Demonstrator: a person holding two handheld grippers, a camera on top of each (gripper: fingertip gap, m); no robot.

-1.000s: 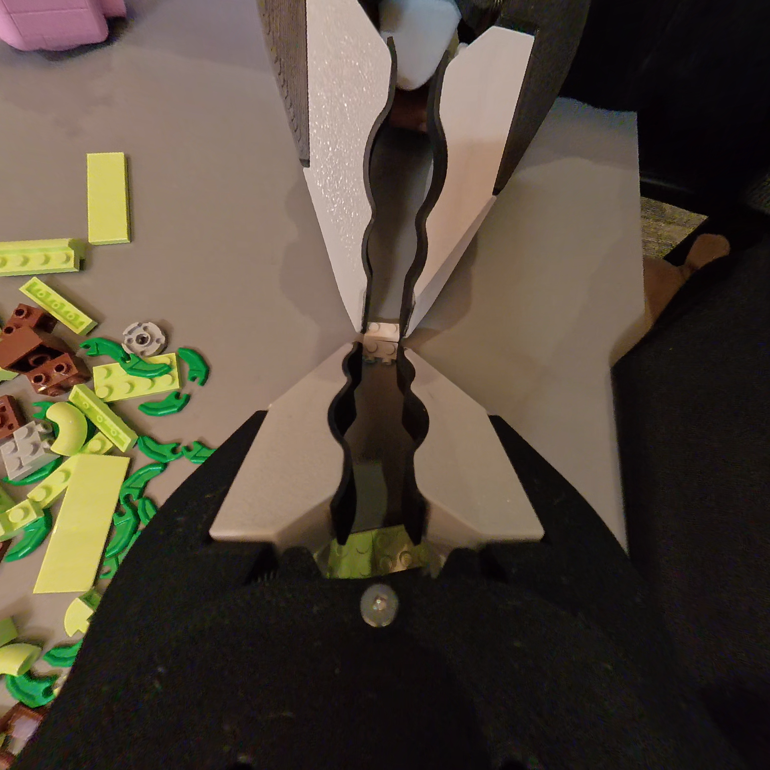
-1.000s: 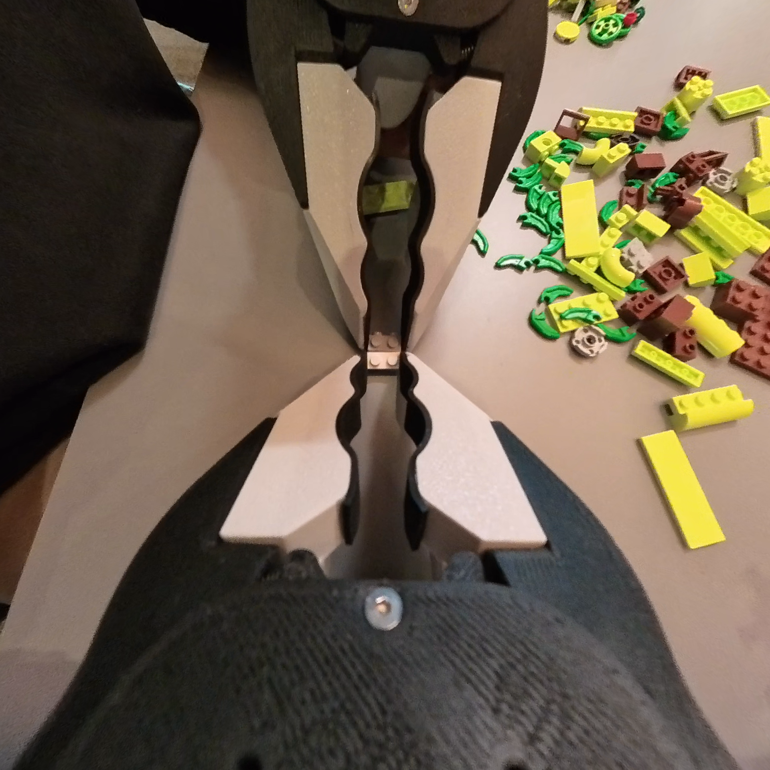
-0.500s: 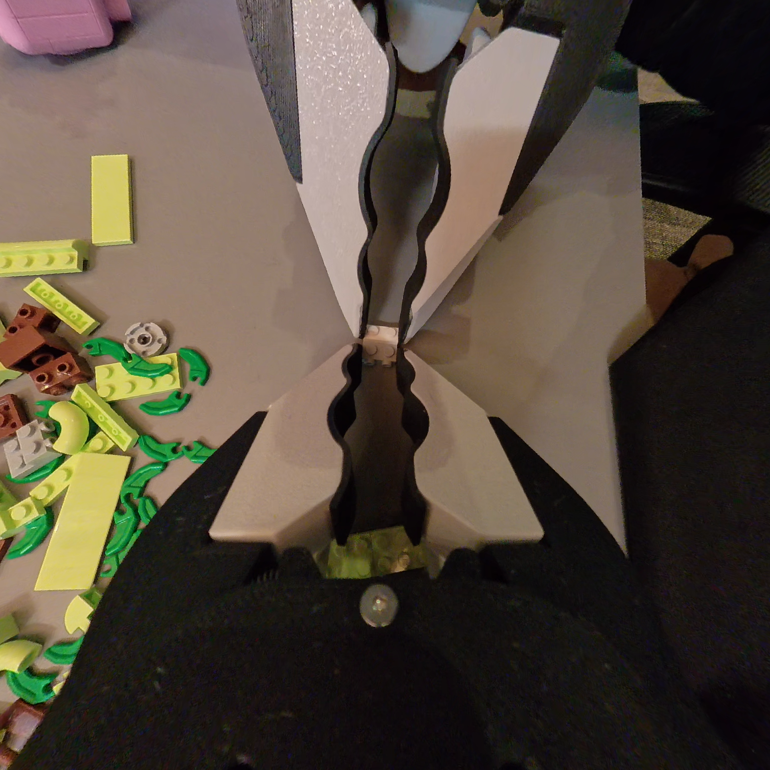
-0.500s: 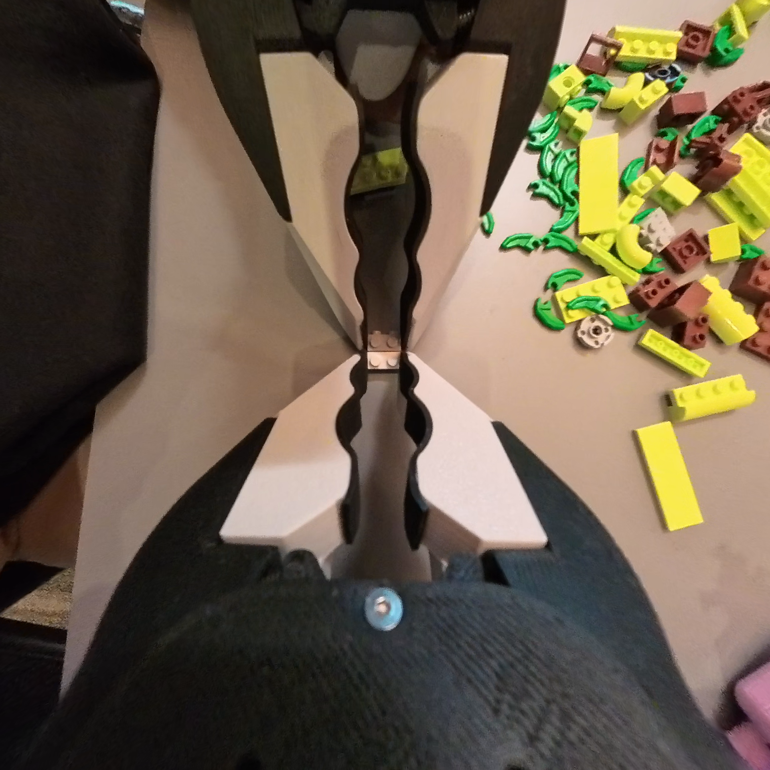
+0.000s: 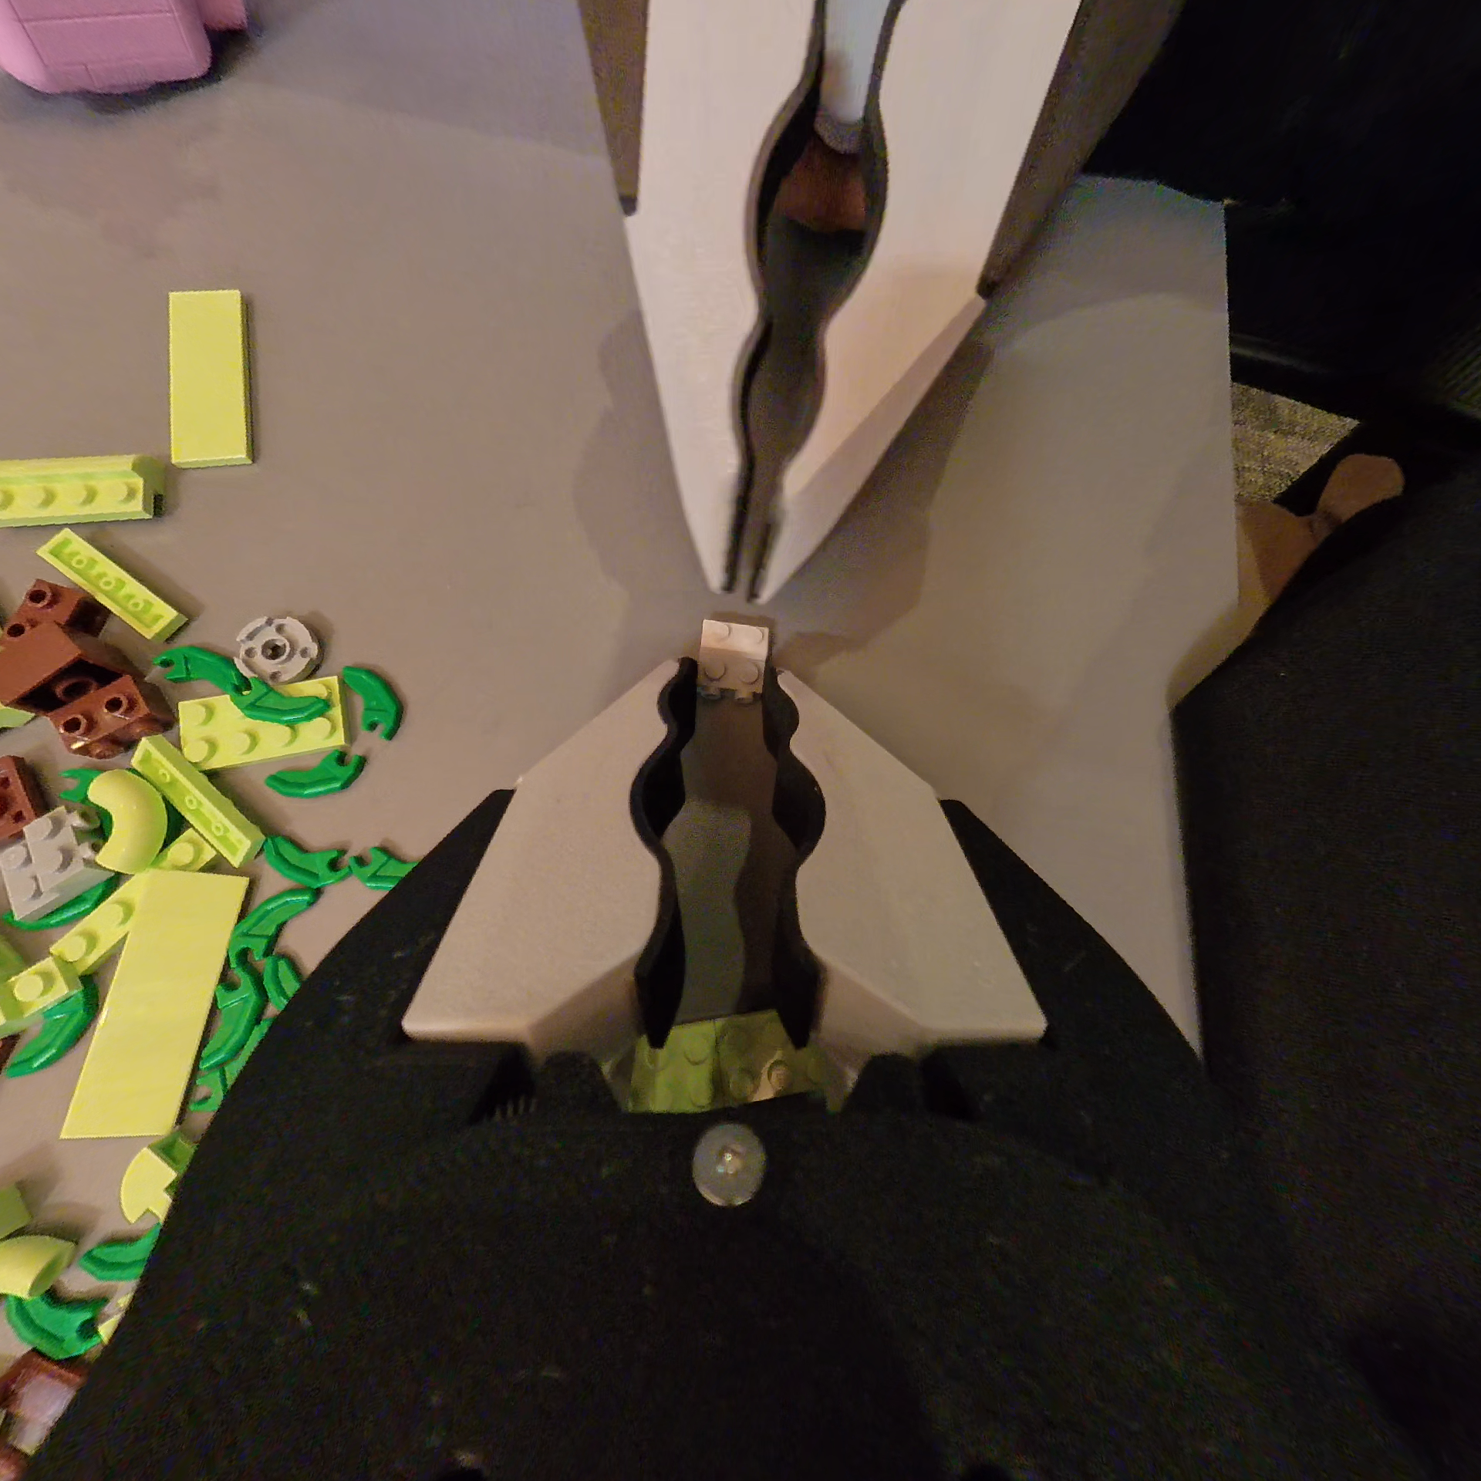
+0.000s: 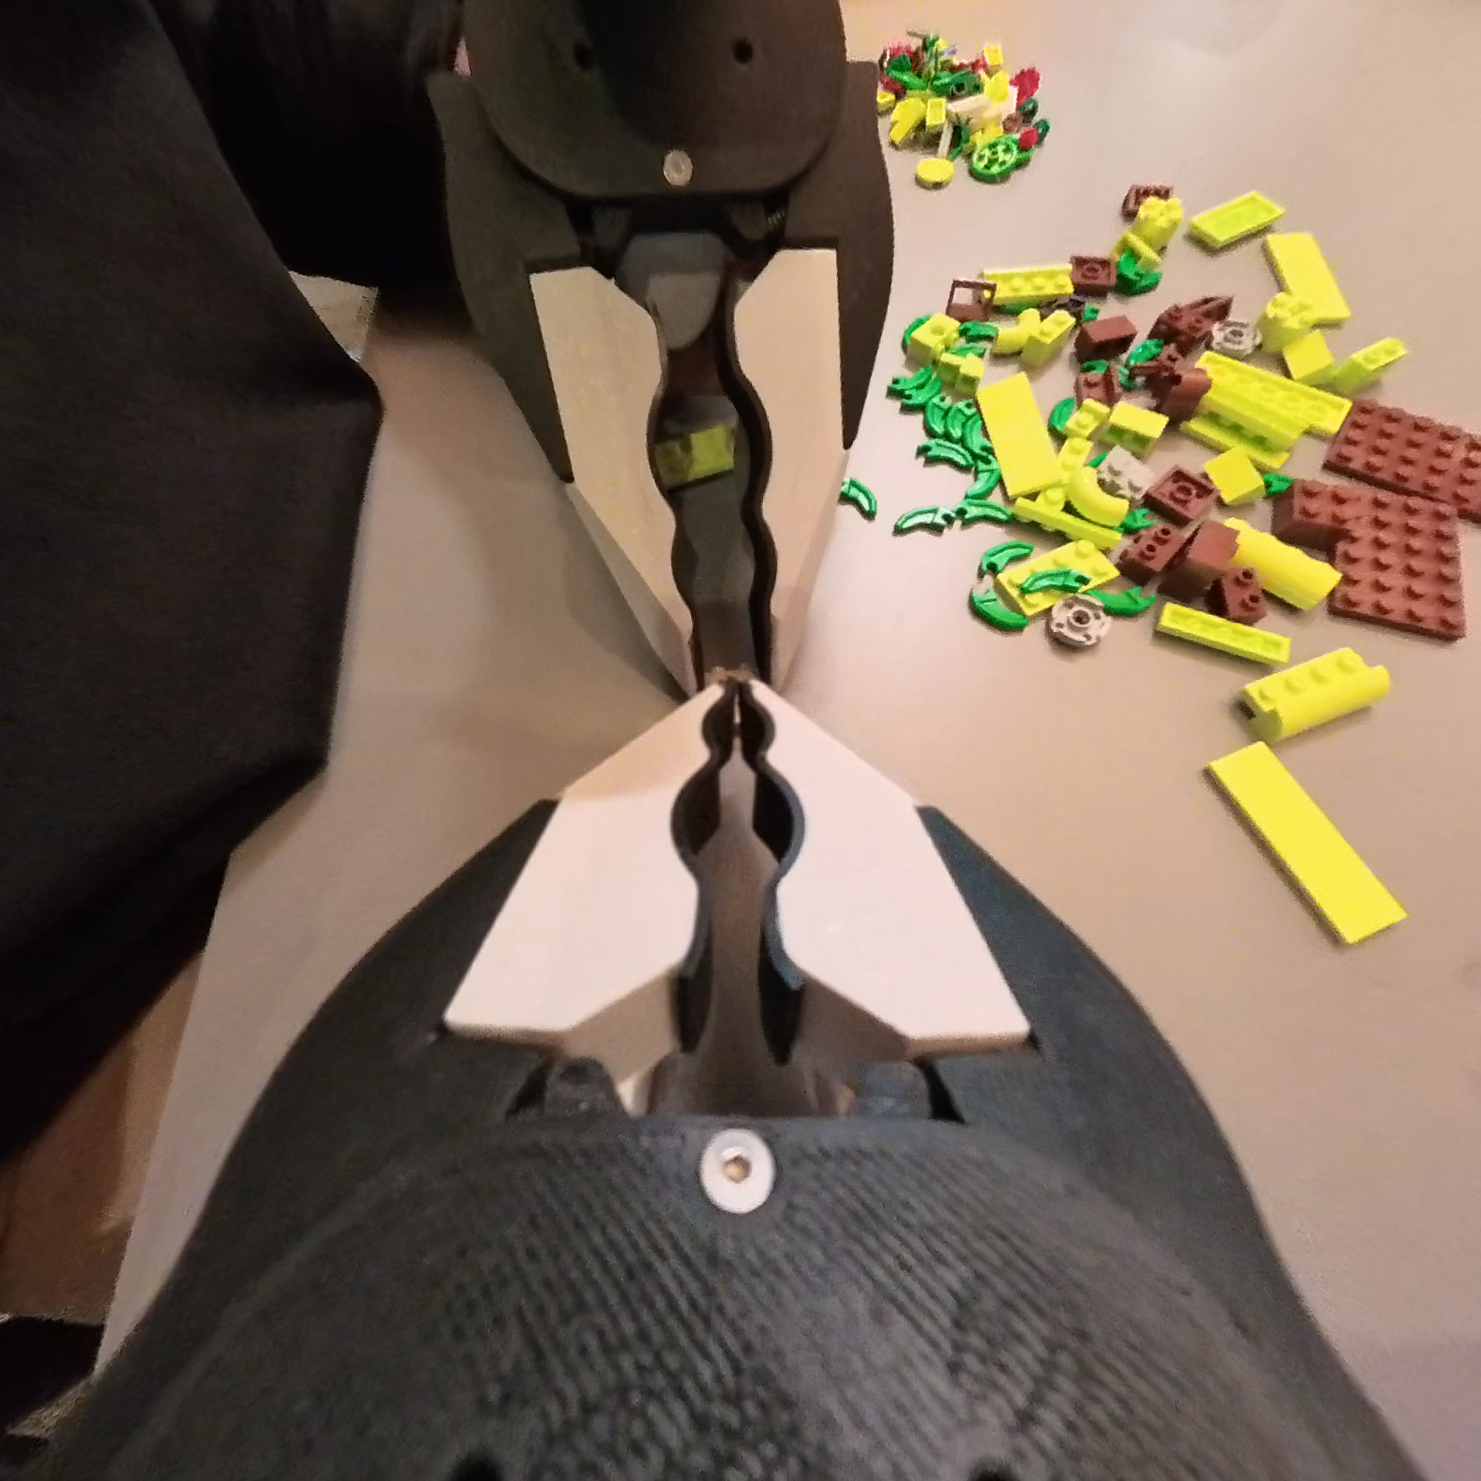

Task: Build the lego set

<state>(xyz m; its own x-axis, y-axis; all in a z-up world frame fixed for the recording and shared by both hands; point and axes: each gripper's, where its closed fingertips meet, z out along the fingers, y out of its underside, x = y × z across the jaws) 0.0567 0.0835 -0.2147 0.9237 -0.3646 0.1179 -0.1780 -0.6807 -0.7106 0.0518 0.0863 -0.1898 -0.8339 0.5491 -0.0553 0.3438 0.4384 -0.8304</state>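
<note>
Left wrist view: the left gripper (image 5: 733, 681) pinches a small grey block (image 5: 733, 651) at its tips. The right gripper (image 5: 741, 589), at 12 o'clock, is clenched on nothing, just apart from the block. Loose pieces (image 5: 192, 769) cover the bench (image 5: 449, 401) at 9 o'clock, so the set is barely begun.

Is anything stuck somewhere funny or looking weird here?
Yes. A lime green brick sits wedged deep at the base of the left hand-held gripper, behind its fingers, far from the loose pile of bricks. Its tips pinch a small grey brick. Nothing looks broken.
</note>
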